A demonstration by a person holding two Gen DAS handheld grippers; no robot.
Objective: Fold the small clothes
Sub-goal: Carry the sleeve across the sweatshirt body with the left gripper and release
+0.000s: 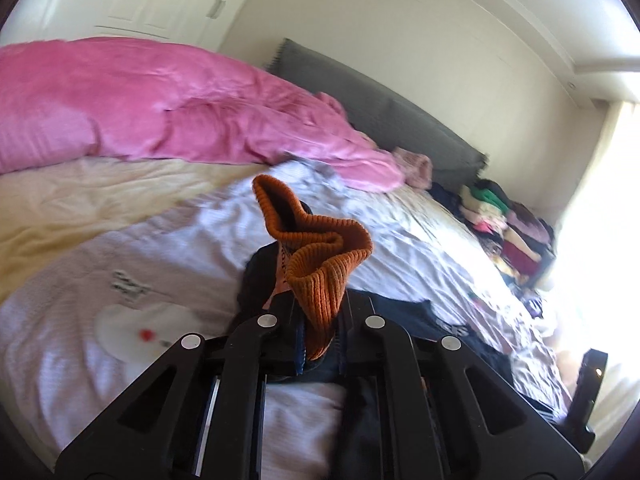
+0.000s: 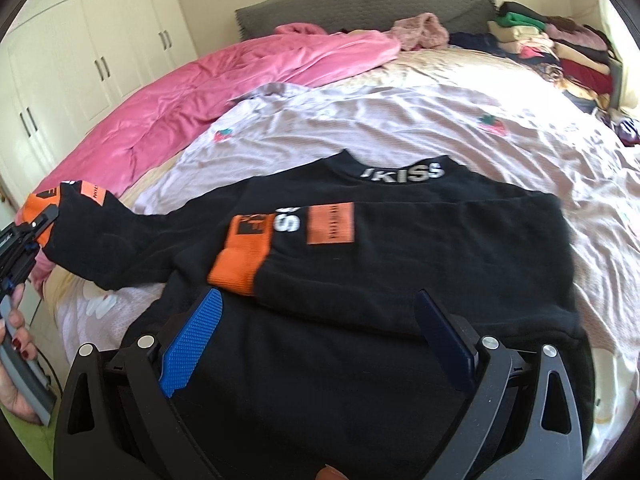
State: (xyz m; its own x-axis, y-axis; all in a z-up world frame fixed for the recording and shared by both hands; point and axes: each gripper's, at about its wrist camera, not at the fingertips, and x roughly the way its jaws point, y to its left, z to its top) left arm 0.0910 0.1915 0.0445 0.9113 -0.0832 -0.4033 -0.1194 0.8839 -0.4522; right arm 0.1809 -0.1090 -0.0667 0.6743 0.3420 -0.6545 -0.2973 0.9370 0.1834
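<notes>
Bed [image 2: 500,128], lilac sheet; pink duvet [image 2: 192,80] upper left. Black sweater [image 2: 400,260] flat at frame centre, one sleeve folded across the chest. Left gripper [image 1: 316,320] pinches the other sleeve's orange cuff [image 1: 320,276]. Right gripper [image 2: 320,340] spread wide above the hem, empty.

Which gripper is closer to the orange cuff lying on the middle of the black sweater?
Right. The right gripper hovers open just below that orange cuff. The left gripper is off at the side, shut on the other sleeve's cuff.
</notes>
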